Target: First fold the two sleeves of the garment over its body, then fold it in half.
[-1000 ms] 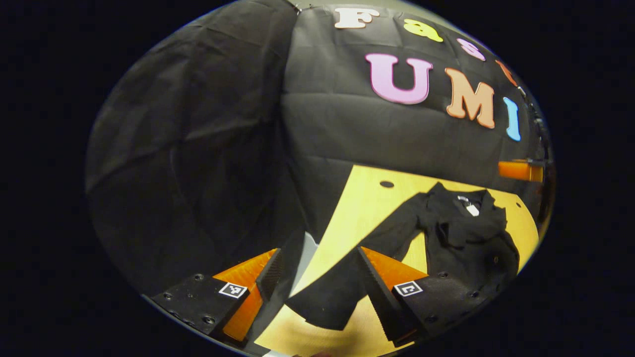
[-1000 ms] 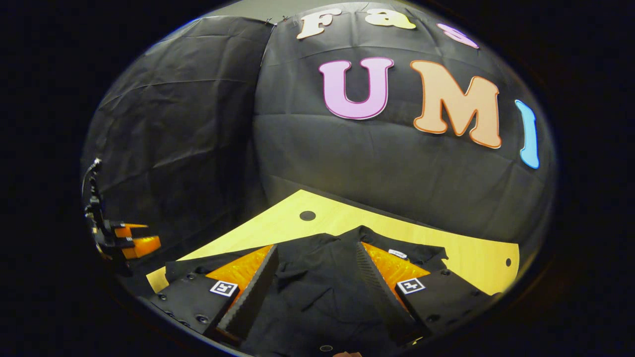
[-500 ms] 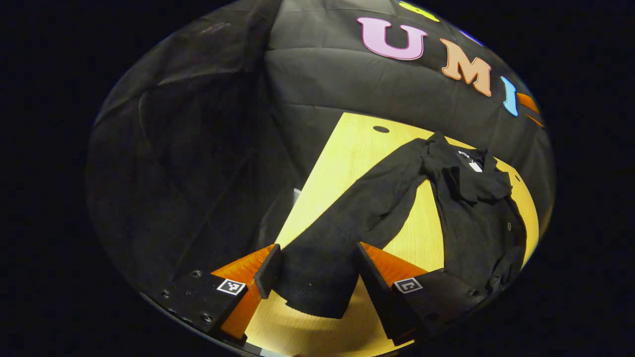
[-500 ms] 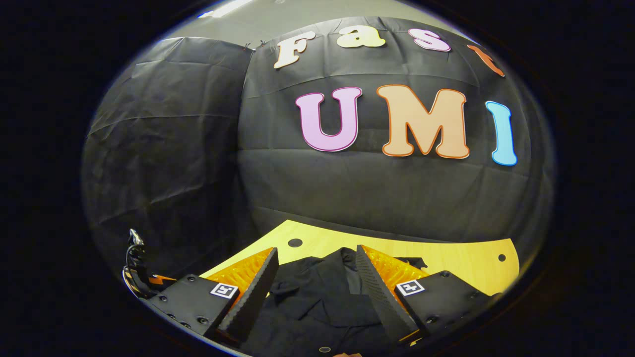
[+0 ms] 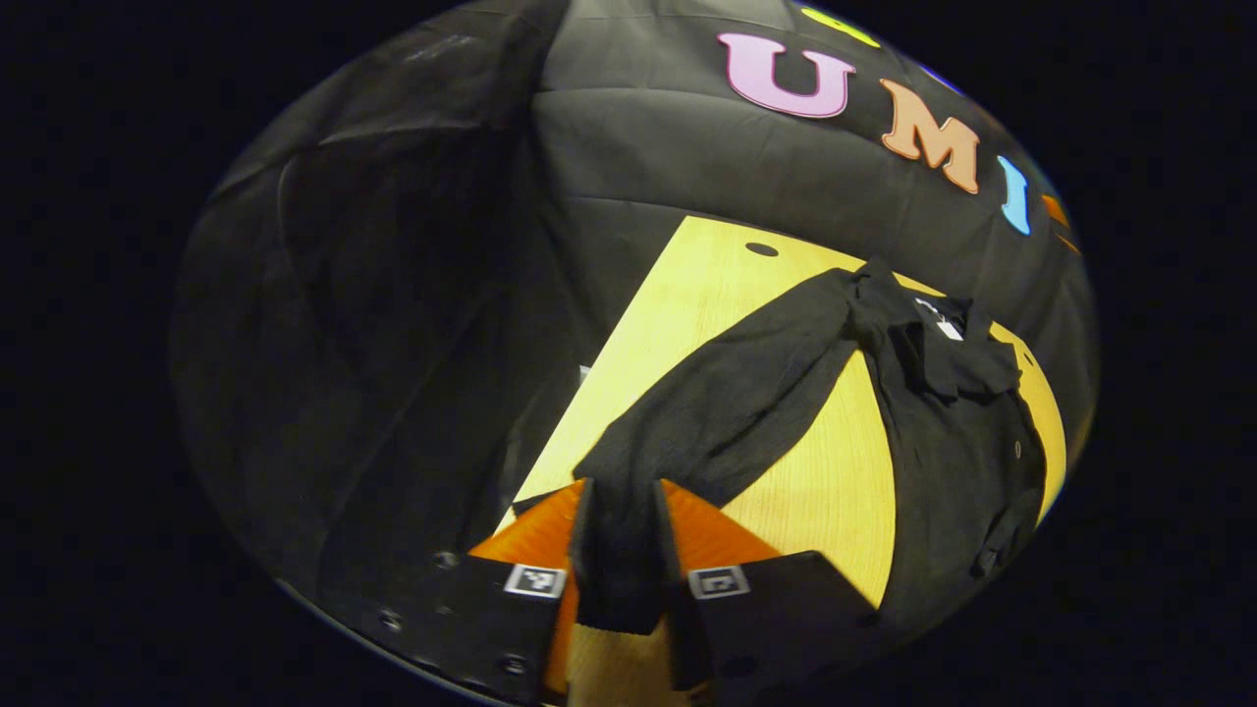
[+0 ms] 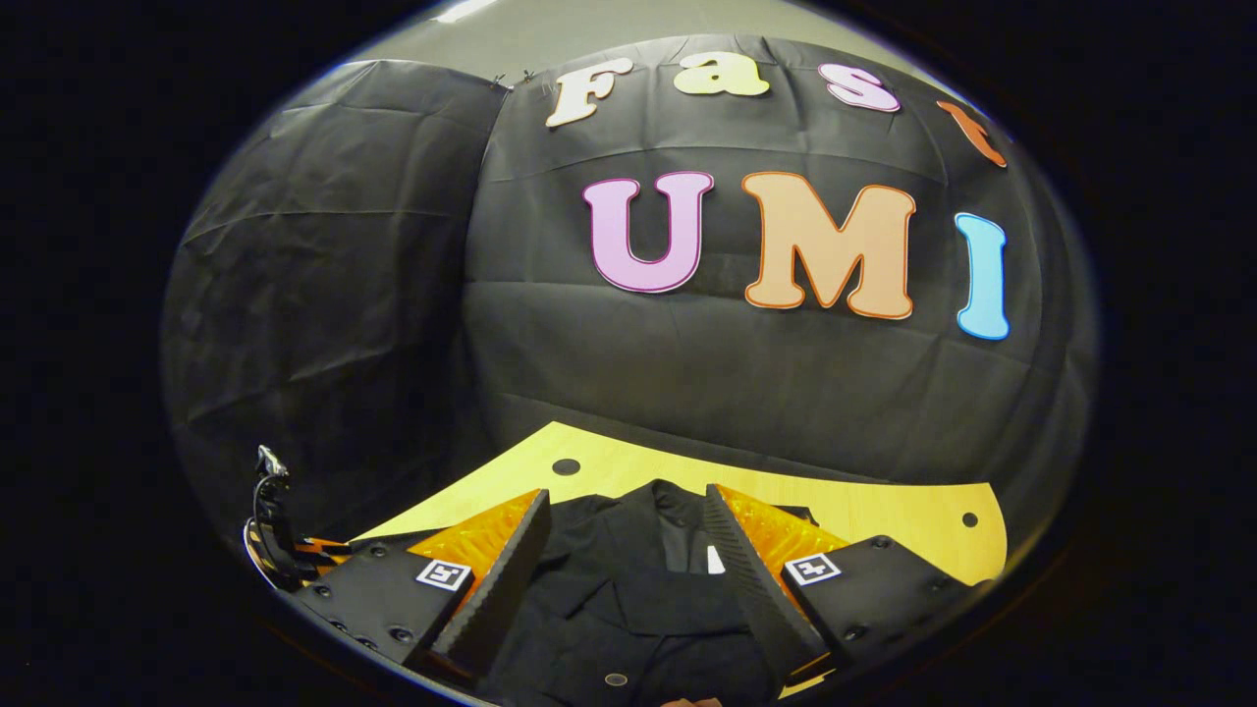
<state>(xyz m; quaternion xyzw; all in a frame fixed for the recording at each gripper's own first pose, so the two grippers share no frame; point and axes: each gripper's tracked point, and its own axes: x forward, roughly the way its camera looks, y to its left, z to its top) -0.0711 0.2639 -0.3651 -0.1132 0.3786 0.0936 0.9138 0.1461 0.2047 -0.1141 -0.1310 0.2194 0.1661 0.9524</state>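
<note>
Black fabric lies spread on a pale wooden tabletop in the left gripper view: the garment has its body on the right, collar toward the far end, and one long sleeve running diagonally down to the near left. The left claw is drawn narrow on the sleeve's cuff end, both fingers pressing the cloth between them. A small white tag shows at the neck. In my judgement the risk is a thin pinch: if only the top layer is caught, the cuff may slip free mid-swing, or the pull may drag the shoulder and skew the body. The garment's near hem is cut off at the right edge, and dark cloth on dark wall blurs its outline. In the right gripper view, the right claw stands wide, its fingers spread to either side of the collar region with nothing gripped; whether it hovers or touches is hard to tell. The other sleeve cannot be made out there, and the left claw appears small at the far left.
</note>
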